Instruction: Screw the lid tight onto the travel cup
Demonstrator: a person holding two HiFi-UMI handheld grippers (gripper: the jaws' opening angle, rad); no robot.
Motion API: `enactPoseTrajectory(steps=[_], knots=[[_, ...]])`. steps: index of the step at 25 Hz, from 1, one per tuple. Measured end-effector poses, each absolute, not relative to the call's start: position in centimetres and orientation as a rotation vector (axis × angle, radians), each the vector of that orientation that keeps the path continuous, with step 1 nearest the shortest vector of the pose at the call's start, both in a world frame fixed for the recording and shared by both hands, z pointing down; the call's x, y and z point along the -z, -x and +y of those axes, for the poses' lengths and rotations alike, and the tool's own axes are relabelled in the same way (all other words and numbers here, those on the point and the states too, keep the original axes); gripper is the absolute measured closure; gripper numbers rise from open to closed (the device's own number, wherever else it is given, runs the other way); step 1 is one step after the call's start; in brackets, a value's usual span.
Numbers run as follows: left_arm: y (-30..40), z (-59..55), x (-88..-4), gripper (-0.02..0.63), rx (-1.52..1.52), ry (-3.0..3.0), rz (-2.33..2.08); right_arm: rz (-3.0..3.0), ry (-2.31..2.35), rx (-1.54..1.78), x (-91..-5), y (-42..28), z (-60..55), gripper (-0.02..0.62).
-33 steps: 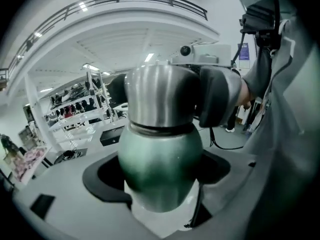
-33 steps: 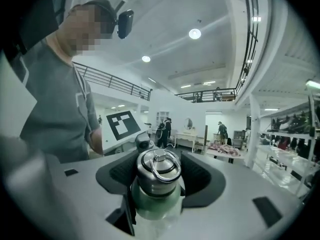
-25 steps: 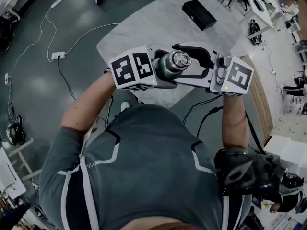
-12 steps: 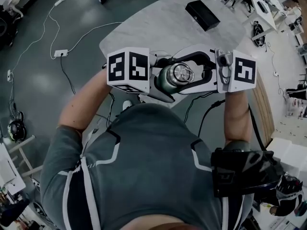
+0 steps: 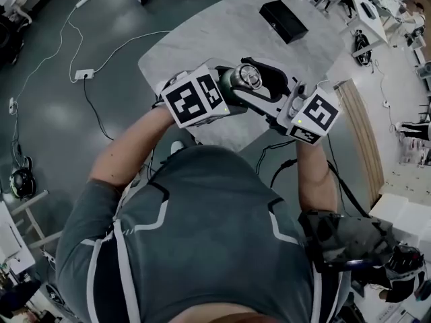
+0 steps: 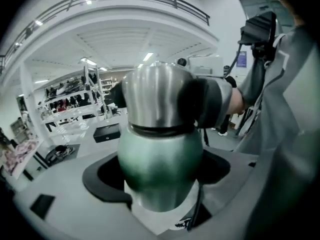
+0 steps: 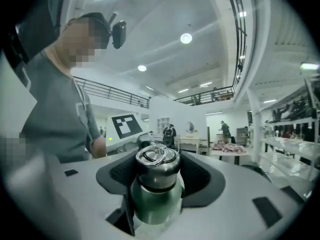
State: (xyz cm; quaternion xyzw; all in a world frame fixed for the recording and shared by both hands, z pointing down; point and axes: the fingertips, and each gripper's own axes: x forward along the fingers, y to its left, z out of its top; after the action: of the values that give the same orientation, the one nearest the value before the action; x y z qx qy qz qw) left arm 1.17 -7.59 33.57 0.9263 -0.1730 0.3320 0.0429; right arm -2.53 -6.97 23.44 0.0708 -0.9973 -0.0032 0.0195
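Two claws meet in front of the person's chest, both forearms bent inward. The left claw (image 6: 160,180) is clamped on the green cup (image 6: 157,159), holding it lid-up in the air over the bench (image 5: 202,39). The right claw (image 7: 159,178) faces it; its jaws have just been closing and its pads sit against the steel lid (image 7: 157,165) (a ring on top). The pale bench carries a black box (image 5: 279,20); cables (image 5: 101,52) trail over the grey floor (image 5: 47,120)

Green travel cup (image 7: 152,201), upright, ring-topped steel lid (image 7: 157,168) seated on
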Motion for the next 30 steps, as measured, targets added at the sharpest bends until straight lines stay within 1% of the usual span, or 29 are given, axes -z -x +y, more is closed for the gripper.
enactPoseTrajectory(steps=[3,6,8,10,12,17,18,21,24,26,30], knots=[[-0.8,-7.7,-34.4,0.219,-1.063,-2.824,-0.520,-3.087,-0.253,-0.013,-24.3,2.5,-7.1,0.319],[-1.5,-5.5,-33.2,0.219,-1.002,-2.921,-0.285,-3.069,0.014,0.072,-23.5,2.3,-4.7,0.318],[-2.2,-3.3,-31.4,0.219,-0.888,-2.991,-0.071,-3.018,0.257,0.011,-22.8,1.8,-2.4,0.280],[-2.5,-1.6,-30.0,0.219,-0.806,-3.025,0.104,-2.975,0.451,-0.037,-22.3,1.4,-1.0,0.281],[-2.7,-0.3,-29.4,0.219,-0.799,-3.043,0.222,-2.959,0.573,-0.034,-21.8,1.3,-0.5,0.281],[-3.1,0.6,-29.5,0.219,-0.835,-3.022,0.299,-2.952,0.768,-0.003,-20.5,1.3,0.7,0.284],[-3.1,0.6,-29.5,0.219,-0.827,-3.013,0.304,-2.957,0.781,0.000,-20.4,1.3,0.7,0.300],[-3.1,0.5,-29.3,0.219,-0.791,-3.001,0.279,-2.982,0.763,0.003,-20.4,1.5,0.4,0.311],[-3.1,-0.9,-29.6,0.219,-0.783,-2.984,0.132,-3.072,0.645,-0.003,-20.3,1.9,-0.8,0.316],[-2.8,-2.8,-30.4,0.219,-0.810,-2.934,-0.065,-3.148,0.449,-0.003,-20.6,2.2,-2.7,0.318],[-1.6,-6.7,-33.4,0.219,-0.963,-2.825,-0.447,-3.140,-0.025,-0.037,-23.3,2.3,-6.4,0.319]])
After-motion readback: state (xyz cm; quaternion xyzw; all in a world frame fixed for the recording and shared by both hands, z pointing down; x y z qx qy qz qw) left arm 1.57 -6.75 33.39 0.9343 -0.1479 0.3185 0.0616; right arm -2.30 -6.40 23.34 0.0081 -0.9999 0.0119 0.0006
